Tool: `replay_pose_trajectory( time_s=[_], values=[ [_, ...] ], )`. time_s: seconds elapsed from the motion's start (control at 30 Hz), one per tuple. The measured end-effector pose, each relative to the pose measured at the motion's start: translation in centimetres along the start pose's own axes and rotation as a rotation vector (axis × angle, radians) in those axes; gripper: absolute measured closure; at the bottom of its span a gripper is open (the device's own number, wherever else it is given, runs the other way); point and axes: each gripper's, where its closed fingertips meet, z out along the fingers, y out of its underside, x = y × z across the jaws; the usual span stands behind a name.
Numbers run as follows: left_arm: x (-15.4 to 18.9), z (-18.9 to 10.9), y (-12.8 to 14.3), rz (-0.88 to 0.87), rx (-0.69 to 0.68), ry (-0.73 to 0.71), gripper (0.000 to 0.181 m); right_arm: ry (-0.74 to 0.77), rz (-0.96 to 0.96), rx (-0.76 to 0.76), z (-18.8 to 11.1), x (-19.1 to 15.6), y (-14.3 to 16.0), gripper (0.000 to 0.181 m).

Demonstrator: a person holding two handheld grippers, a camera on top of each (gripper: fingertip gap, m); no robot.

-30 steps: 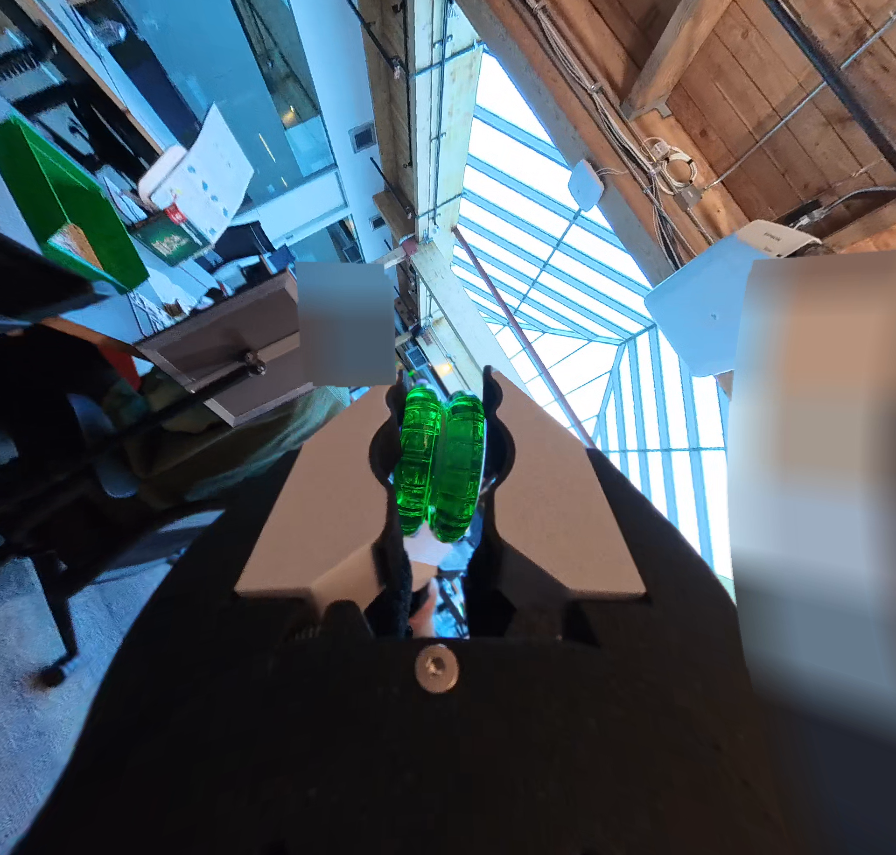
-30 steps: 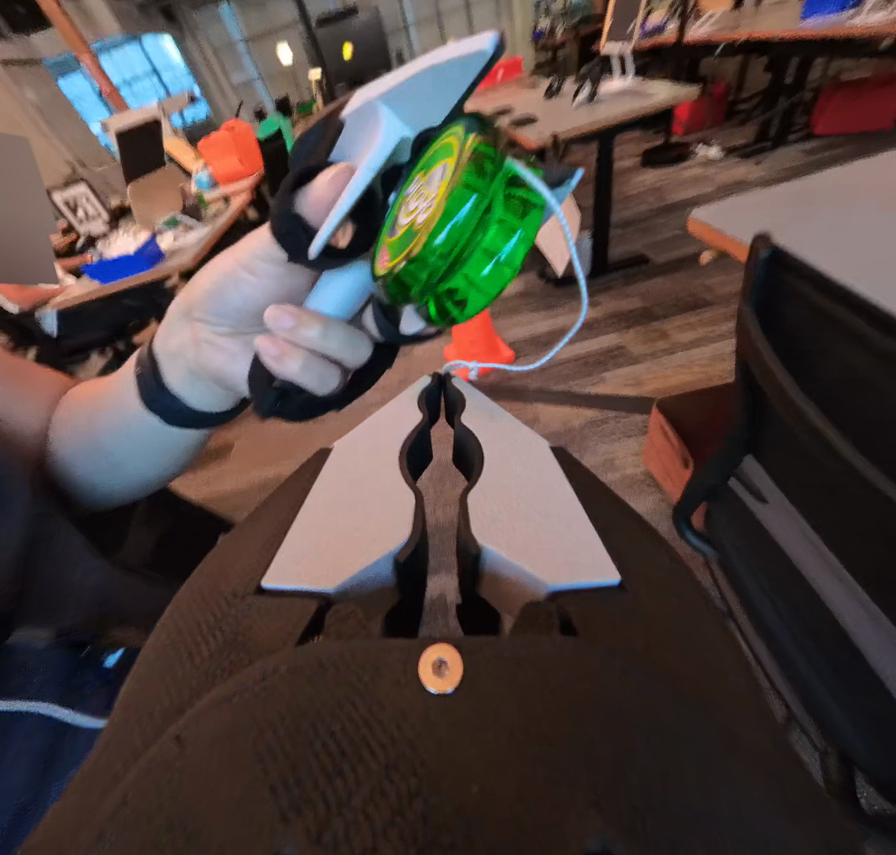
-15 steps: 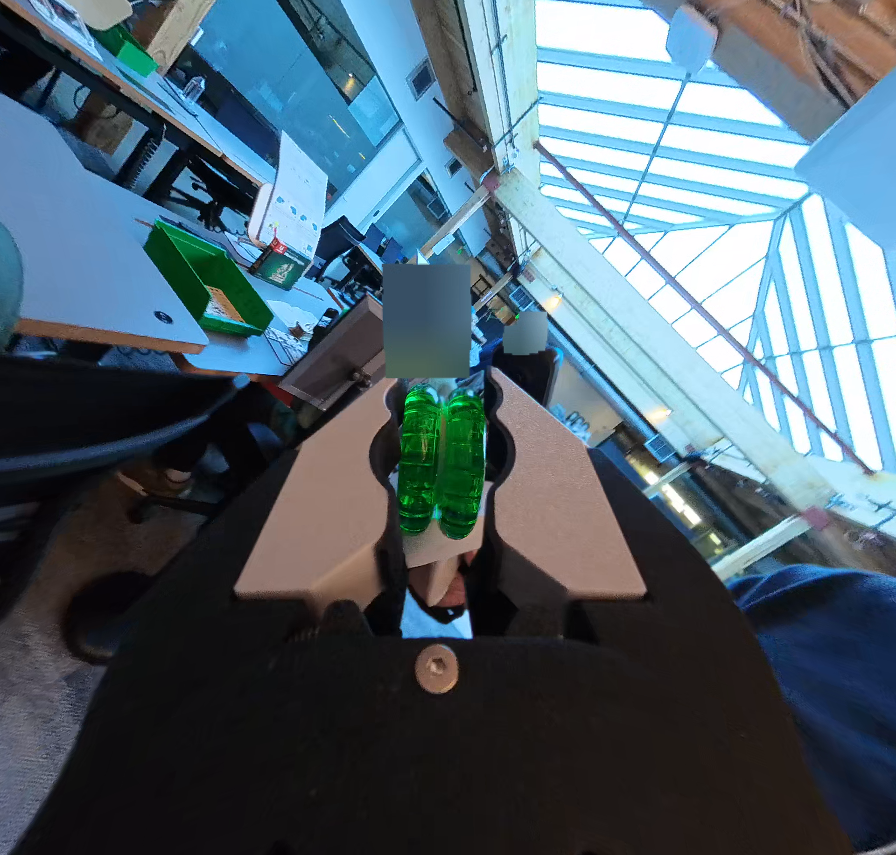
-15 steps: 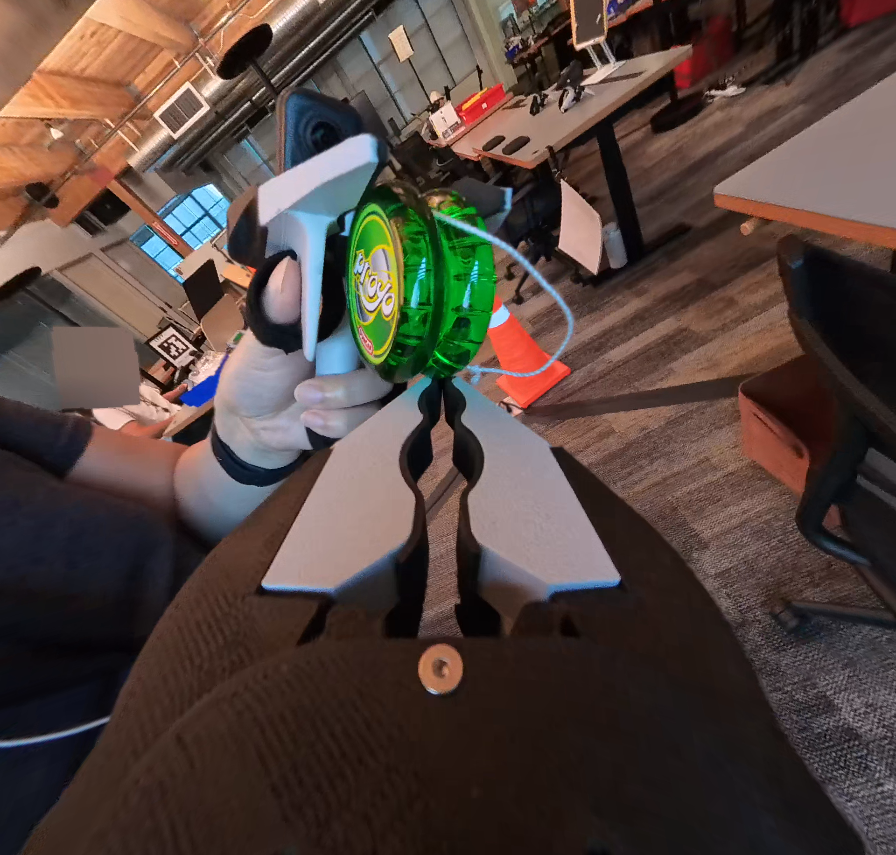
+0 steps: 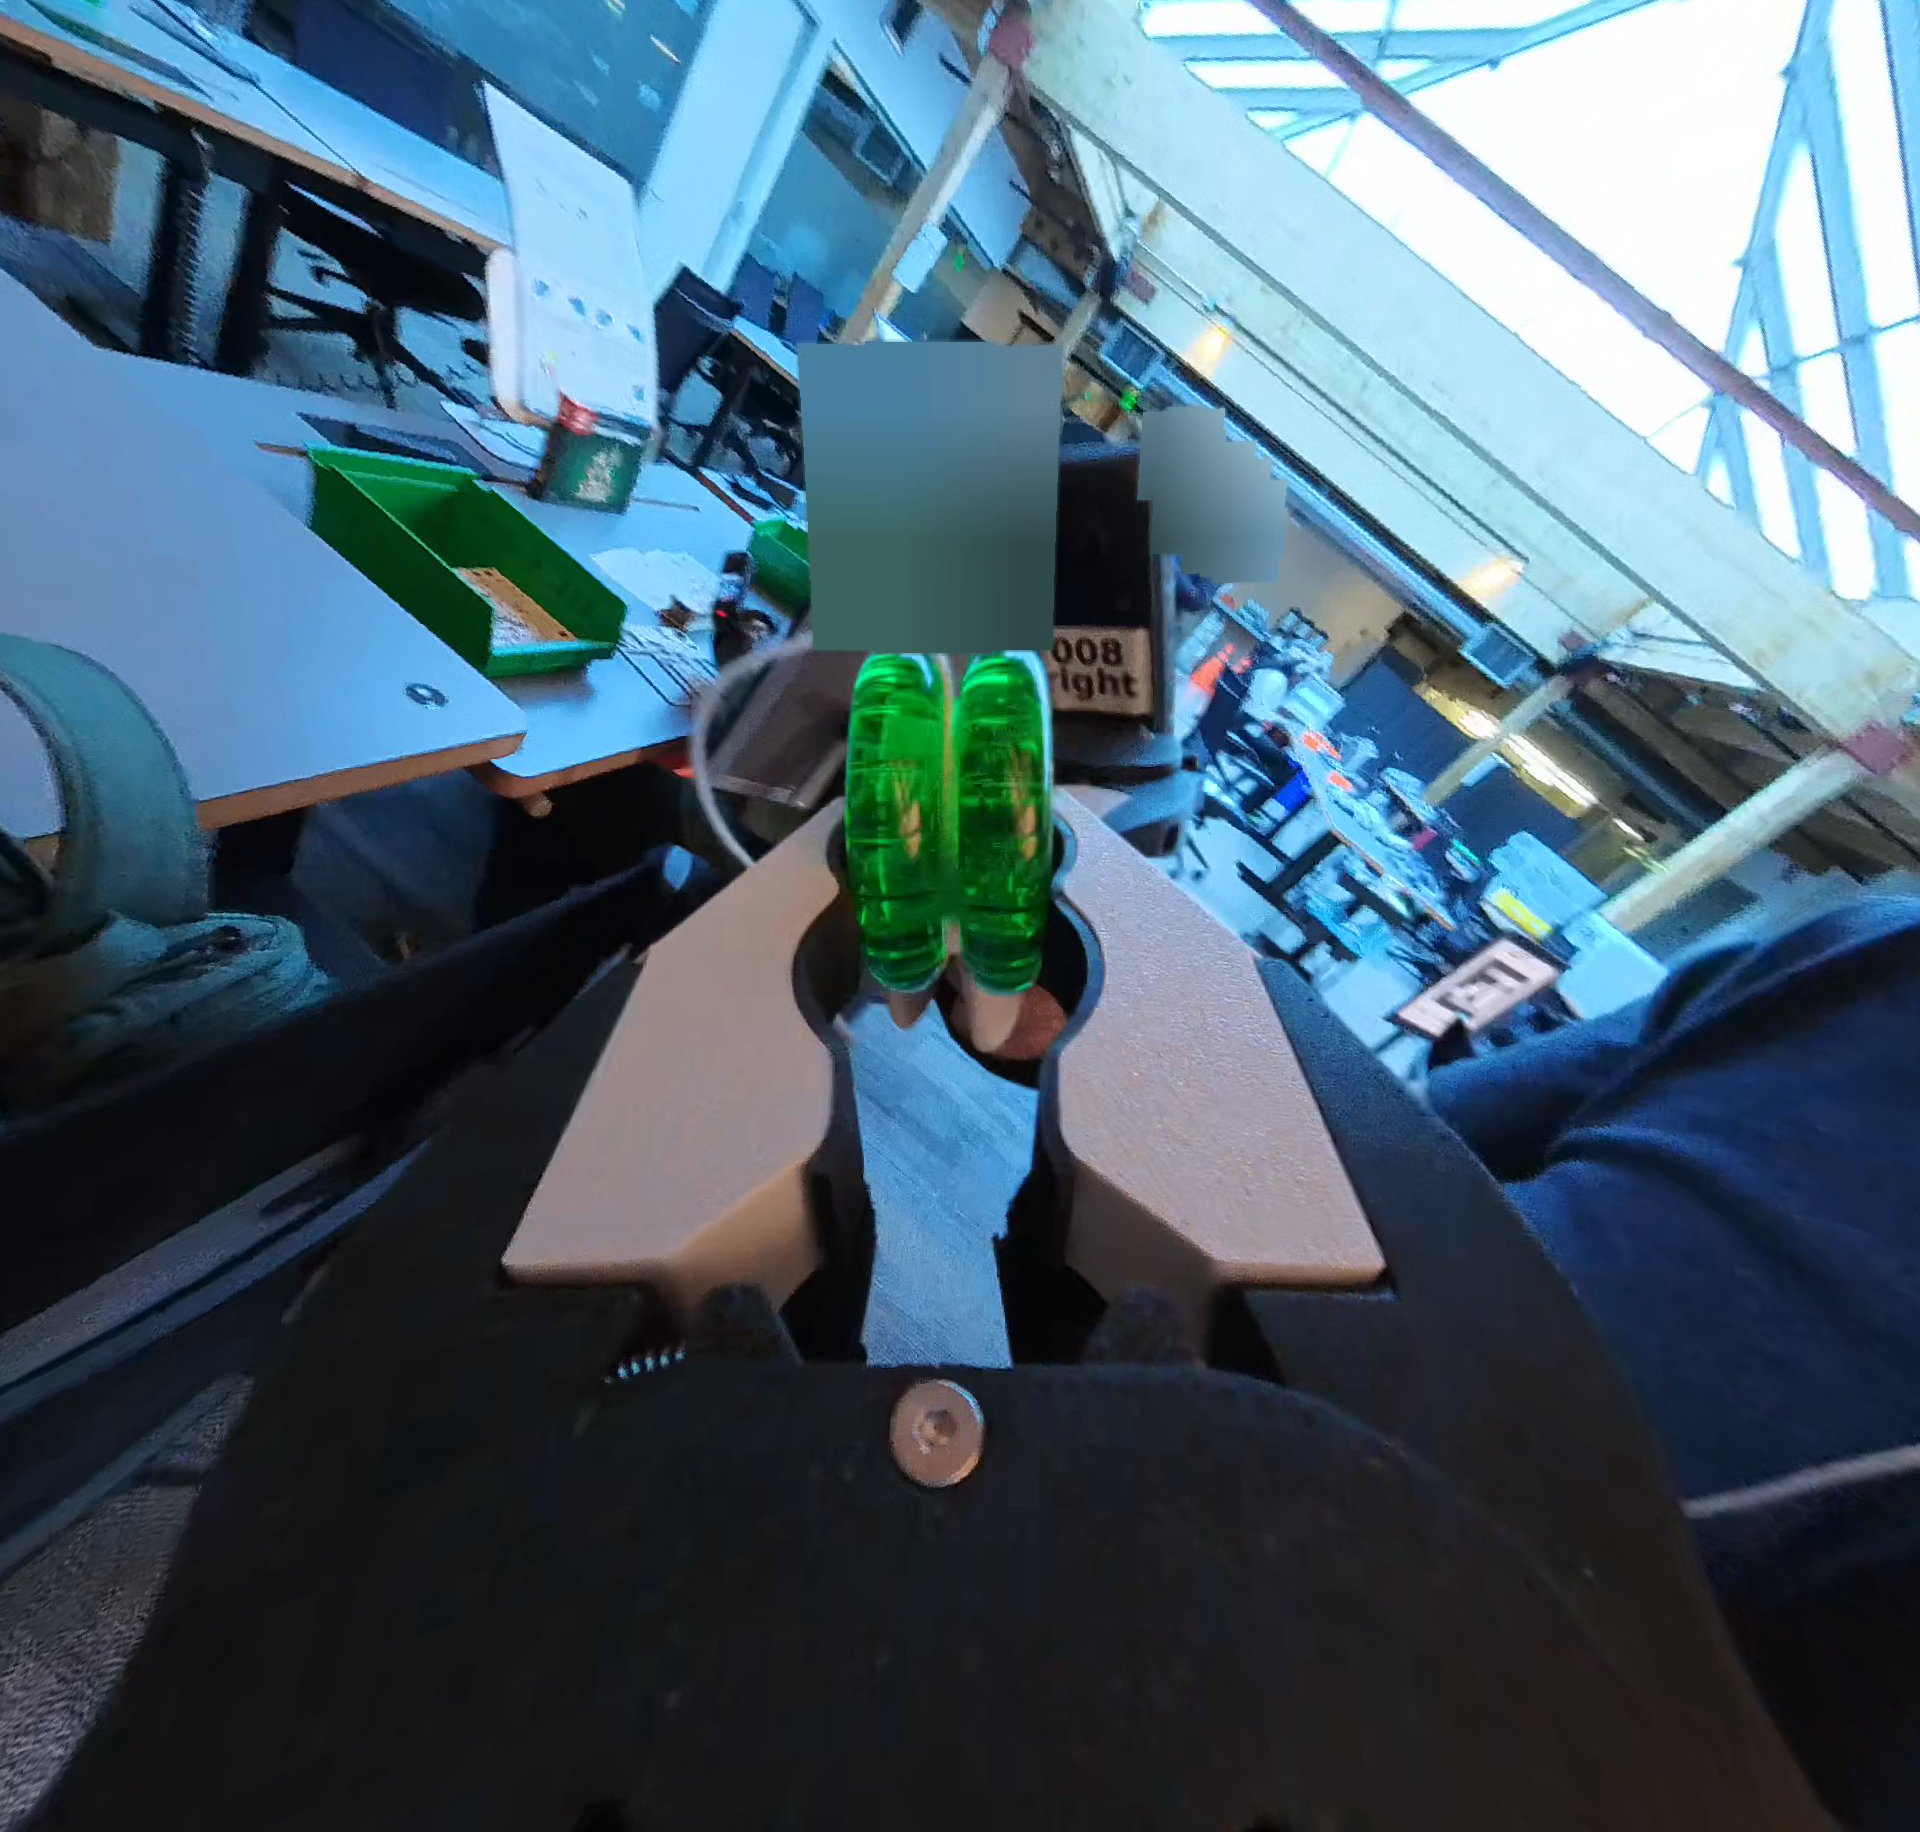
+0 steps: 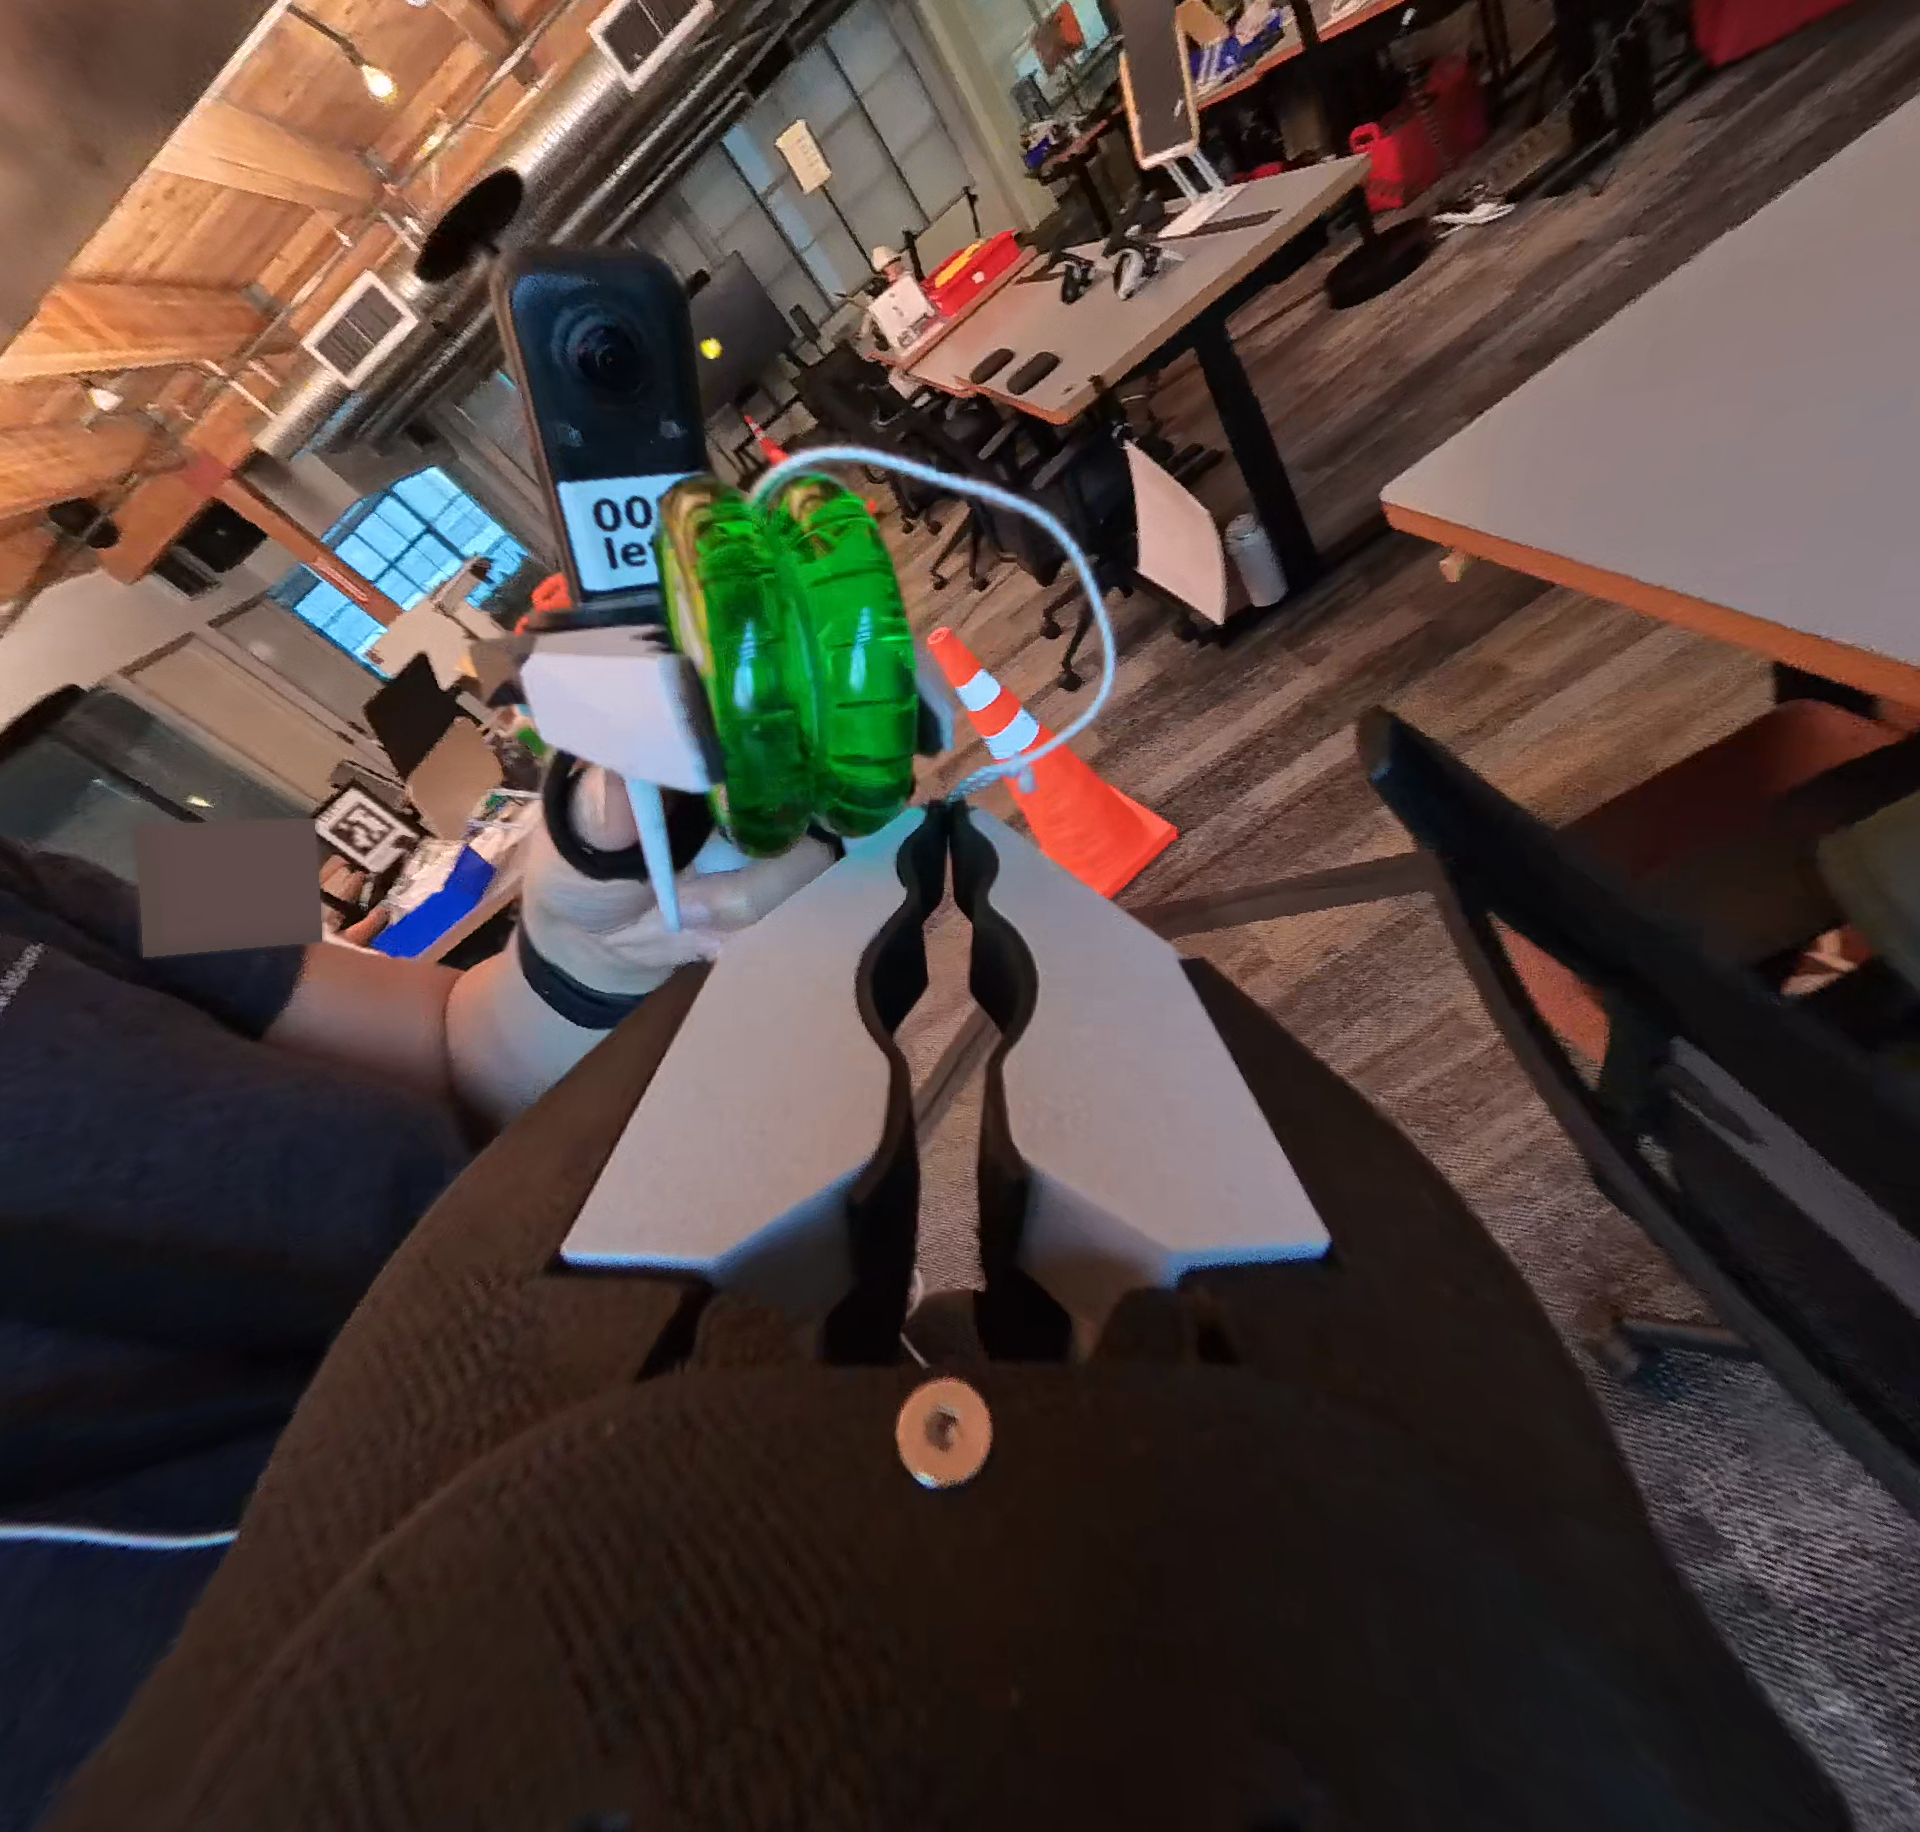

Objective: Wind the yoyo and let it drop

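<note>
Green yoyo (image 5: pixel 943 826) sits edge-on, clamped between the left hand-held gripper's (image 5: pixel 945 847) tips, up in the air. Its white string (image 6: pixel 1049 577) loops out from the groove and down into the right hand-held gripper (image 6: pixel 948 821), pinched shut on it just beside the yoyo, orange cone (image 6: pixel 1049 774) behind.

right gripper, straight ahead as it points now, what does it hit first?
Most likely the green yoyo, clamped in the left gripper just beyond and slightly left of the right gripper tips, which pinch the string. Depth is uncertain.
</note>
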Motion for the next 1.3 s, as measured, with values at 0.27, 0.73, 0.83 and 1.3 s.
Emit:
replay_pose_trajectory(
  time_s=[0.27, 0.73, 0.83, 1.3],
  values=[
    [-3.7, -4.7, -5.1, -0.078, 0.078, 0.105, 0.152, 0.065, -0.002, 0.152, 2.5, 1.5, -3.9, 0.181],
    [-8.1, -13.4, -8.9, -0.146, -0.037, 0.251, 0.153, 0.305, -0.182, 0.256, 12.7, -2.7, -9.0, 0.181],
    [-8.8, -14.2, -9.4, -0.174, -0.009, 0.231, 0.153, 0.355, -0.251, 0.209, 14.2, -3.9, -10.1, 0.181],
    [-7.9, -14.6, -10.8, -0.259, 0.103, 0.317, 0.153, 0.472, -0.392, 0.085, 15.8, -4.6, -11.9, 0.181]
  ],
)
